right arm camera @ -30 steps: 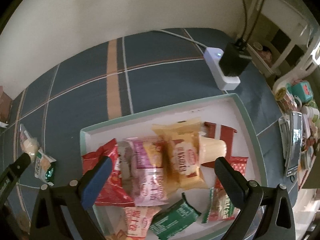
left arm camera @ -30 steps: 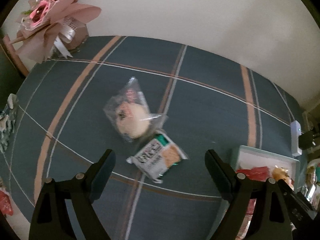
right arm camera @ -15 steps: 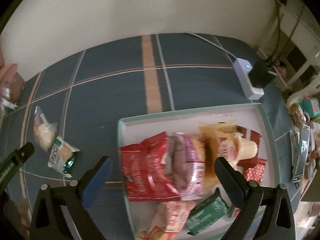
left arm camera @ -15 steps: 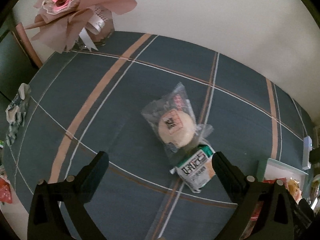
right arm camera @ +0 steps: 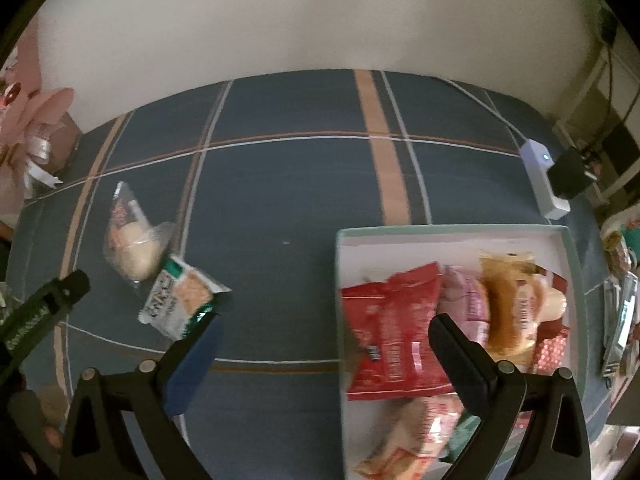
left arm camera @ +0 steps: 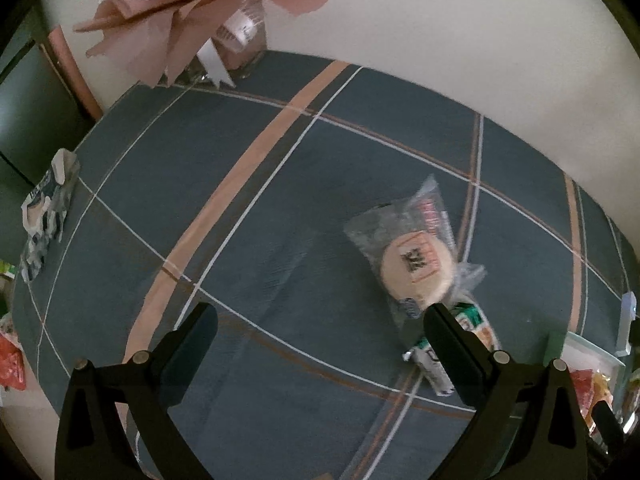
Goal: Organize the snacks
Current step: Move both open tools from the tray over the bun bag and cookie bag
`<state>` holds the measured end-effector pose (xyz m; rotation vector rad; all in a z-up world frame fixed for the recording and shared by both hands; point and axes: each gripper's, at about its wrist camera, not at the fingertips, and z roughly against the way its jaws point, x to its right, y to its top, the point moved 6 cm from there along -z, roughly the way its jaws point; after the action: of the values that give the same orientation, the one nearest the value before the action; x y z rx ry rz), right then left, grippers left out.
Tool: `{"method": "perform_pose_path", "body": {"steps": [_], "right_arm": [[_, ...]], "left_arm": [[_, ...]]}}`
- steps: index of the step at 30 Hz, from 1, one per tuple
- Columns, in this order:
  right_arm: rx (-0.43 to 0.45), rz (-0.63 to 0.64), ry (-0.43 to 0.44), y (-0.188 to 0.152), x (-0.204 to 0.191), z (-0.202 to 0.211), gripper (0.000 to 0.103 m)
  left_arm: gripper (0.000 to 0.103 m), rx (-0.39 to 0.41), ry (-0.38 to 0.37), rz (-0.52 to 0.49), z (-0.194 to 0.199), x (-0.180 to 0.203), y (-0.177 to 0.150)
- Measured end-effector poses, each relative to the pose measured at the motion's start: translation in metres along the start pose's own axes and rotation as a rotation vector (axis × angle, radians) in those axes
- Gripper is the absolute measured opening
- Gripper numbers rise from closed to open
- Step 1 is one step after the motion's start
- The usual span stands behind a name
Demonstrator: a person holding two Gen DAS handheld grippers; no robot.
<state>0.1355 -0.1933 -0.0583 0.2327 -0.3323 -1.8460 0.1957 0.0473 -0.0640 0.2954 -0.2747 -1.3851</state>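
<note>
Clear crinkly plastic wraps a round pale bun (right arm camera: 134, 252) at left of the right wrist view, touching a green-and-white cracker packet (right arm camera: 180, 304); both look light and slippery, best pinched at a sealed edge. Right gripper (right arm camera: 324, 340) hangs spread wide, empty, straddling the white tray's (right arm camera: 452, 236) edge.

Snacks on table, tray at right.
Clear-bagged round bun (right arm camera: 132, 246) lies flat, touching green/white cracker pkt (right arm camera: 180, 300); white tray (right arm camera: 448, 236) holds red (right arm camera: 394, 340), pink (right arm camera: 468, 300), yellow (right arm camera: 510, 304) pkts, overlapping.
</note>
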Motion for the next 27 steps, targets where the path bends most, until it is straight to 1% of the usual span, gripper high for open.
{"method": "perform_pose_path", "body": {"steps": [8,11,16,20,27], "right_arm": [[-0.001,0.059,0.018,-0.005,-0.039,-0.014,0.103],[0.018,0.084,0.022,-0.006,-0.053,-0.017,0.103],[0.042,0.11,0.063,-0.009,-0.076,-0.023,0.103],[0.068,0.126,0.077,-0.01,-0.088,-0.029,0.103],[0.095,0.105,0.121,-0.01,-0.101,-0.04,0.103]], "left_arm": [[0.103,-0.04,0.016,0.034,-0.019,-0.019,0.0],[0.103,-0.067,0.031,0.037,-0.032,-0.022,-0.003],[0.103,-0.108,0.041,0.062,-0.047,-0.026,-0.009],[0.103,-0.117,0.053,0.098,-0.051,-0.033,-0.01],[0.103,-0.121,0.072,0.168,-0.054,-0.046,-0.01]]}}
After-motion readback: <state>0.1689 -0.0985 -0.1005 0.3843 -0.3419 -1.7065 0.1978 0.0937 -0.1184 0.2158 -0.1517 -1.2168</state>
